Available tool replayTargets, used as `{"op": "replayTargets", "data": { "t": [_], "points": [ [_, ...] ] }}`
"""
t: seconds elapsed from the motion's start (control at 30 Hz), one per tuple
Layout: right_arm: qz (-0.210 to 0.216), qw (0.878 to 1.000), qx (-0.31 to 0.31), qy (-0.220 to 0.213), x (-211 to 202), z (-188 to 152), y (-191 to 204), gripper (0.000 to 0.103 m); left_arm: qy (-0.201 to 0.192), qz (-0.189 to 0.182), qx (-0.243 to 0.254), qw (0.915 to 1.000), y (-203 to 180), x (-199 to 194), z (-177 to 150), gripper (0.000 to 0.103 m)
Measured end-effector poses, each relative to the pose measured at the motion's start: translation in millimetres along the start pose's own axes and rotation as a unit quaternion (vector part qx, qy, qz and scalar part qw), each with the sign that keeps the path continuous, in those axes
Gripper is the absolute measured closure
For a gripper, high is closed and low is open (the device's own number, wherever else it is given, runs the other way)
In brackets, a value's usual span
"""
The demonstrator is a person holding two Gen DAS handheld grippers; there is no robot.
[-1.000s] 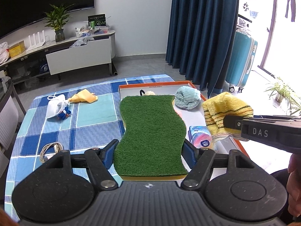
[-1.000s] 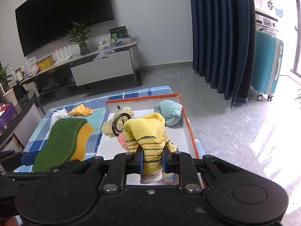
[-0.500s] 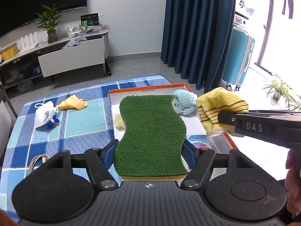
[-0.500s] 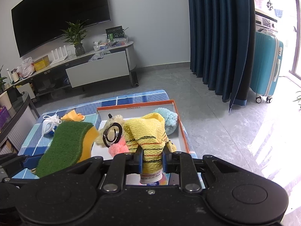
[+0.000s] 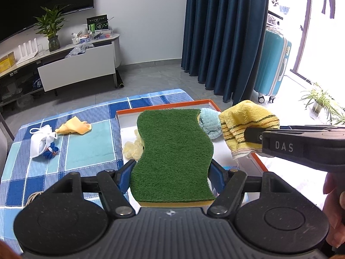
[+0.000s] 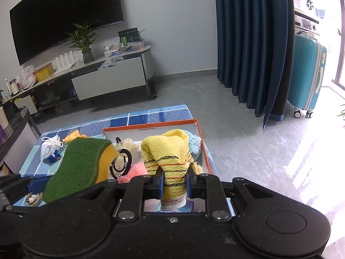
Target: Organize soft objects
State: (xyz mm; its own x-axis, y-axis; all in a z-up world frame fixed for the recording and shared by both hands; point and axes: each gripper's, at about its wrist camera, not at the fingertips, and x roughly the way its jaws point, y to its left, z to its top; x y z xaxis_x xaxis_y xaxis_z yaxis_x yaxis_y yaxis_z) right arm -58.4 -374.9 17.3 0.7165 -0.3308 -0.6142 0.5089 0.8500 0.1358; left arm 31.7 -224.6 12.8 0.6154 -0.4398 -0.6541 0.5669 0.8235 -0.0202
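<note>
A blue checked tablecloth [image 5: 71, 151] covered the table, facing a TV stand [image 6: 107, 79] and dark blue curtains [image 5: 224, 38]. The left gripper [image 5: 171, 172] pinched a green-topped yellow sponge [image 5: 172, 155]; the right gripper [image 6: 173, 181] squeezed a yellow striped cloth [image 6: 168, 153], both above the orange-rimmed box [image 6: 199, 149] holding a light-blue fuzzy item [image 6: 195, 145], pink fluff [image 6: 133, 170] and 1 black hair tie [image 6: 121, 164].

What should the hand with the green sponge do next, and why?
Probably lower it into the orange-rimmed box and let go. The left gripper holds the green sponge above the box, where other soft things already lie, like the light blue plush.
</note>
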Motion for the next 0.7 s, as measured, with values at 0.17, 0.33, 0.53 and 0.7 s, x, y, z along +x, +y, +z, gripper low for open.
{"op": "replayTargets", "data": {
  "t": [0.17,0.33,0.53,0.7],
  "points": [
    [0.000,1.000,0.000,0.003,6.5,3.8,-1.2,0.079,0.001,-0.003,0.000,1.0000,1.0,5.3,4.6,0.031],
    [0.001,1.000,0.001,0.008,13.4,7.5,-2.0,0.078,0.000,-0.004,0.000,1.0000,2.8,8.6,7.9,0.031],
    [0.001,1.000,0.001,0.011,20.0,8.6,-3.3,0.078,0.002,-0.005,0.001,1.0000,2.4,15.6,12.6,0.031],
    [-0.002,1.000,0.002,0.012,24.1,10.5,-3.4,0.075,0.006,-0.005,0.001,1.0000,3.0,22.3,15.9,0.031]
  ]
}}
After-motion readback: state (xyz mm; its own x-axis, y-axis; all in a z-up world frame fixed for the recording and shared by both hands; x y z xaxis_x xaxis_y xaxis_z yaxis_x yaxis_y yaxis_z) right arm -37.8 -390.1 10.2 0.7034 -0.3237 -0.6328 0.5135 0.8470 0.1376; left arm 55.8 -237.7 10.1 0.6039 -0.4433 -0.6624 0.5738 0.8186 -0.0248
